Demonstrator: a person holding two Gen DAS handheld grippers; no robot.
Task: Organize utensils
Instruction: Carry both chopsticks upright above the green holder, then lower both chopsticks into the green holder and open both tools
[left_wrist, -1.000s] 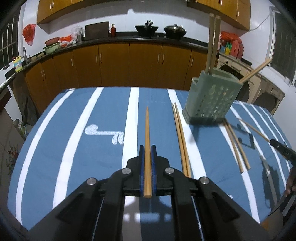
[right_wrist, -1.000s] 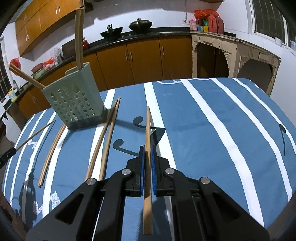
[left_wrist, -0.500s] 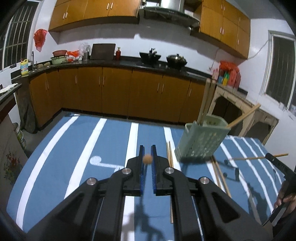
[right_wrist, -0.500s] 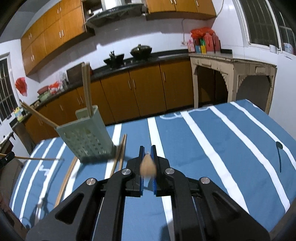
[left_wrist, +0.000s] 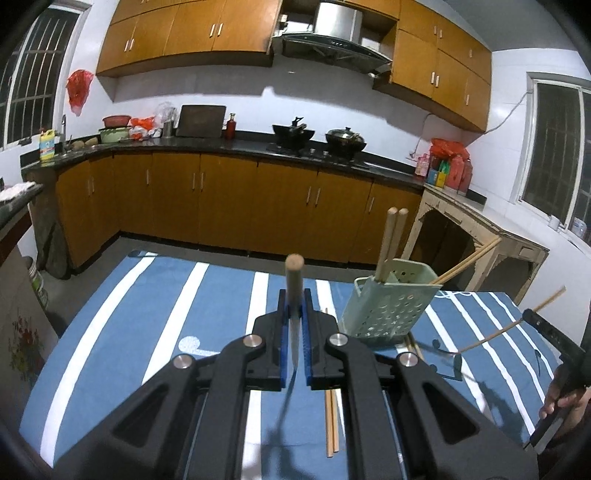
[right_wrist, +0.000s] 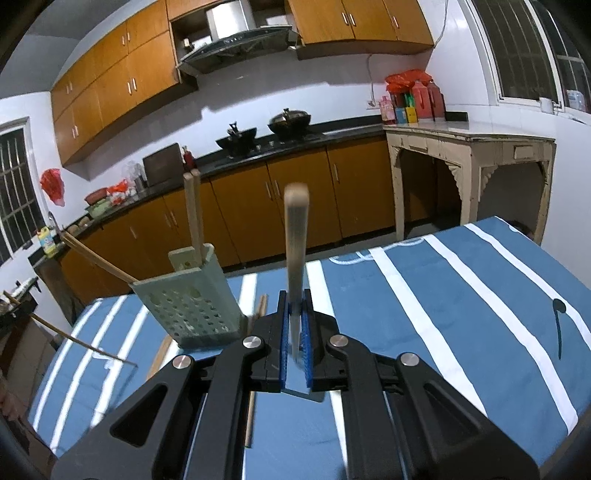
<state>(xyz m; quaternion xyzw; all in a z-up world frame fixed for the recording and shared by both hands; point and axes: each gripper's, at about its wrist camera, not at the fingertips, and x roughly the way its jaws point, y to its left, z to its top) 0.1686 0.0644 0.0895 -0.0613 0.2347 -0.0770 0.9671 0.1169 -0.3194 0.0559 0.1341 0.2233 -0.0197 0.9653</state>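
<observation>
My left gripper (left_wrist: 294, 332) is shut on a wooden chopstick (left_wrist: 294, 280) that stands tilted up, well above the table. My right gripper (right_wrist: 295, 328) is shut on another wooden chopstick (right_wrist: 296, 240), also raised and pointing up. A pale green perforated utensil holder (left_wrist: 388, 302) stands on the blue striped tablecloth, right of the left gripper; in the right wrist view the holder (right_wrist: 192, 302) is to the left. Three chopsticks (left_wrist: 389, 240) stick out of it. A loose pair of chopsticks (left_wrist: 330, 417) lies on the cloth.
The table (left_wrist: 147, 314) carries a blue cloth with white stripes. The right gripper and its chopstick show at the right edge of the left wrist view (left_wrist: 546, 328). Kitchen cabinets (left_wrist: 221, 199) and a pale side table (right_wrist: 472, 173) stand behind.
Both grippers have lifted their chopsticks off the cloth and tilted them from lying flat to pointing upward. Both cameras have risen and pitched up.
</observation>
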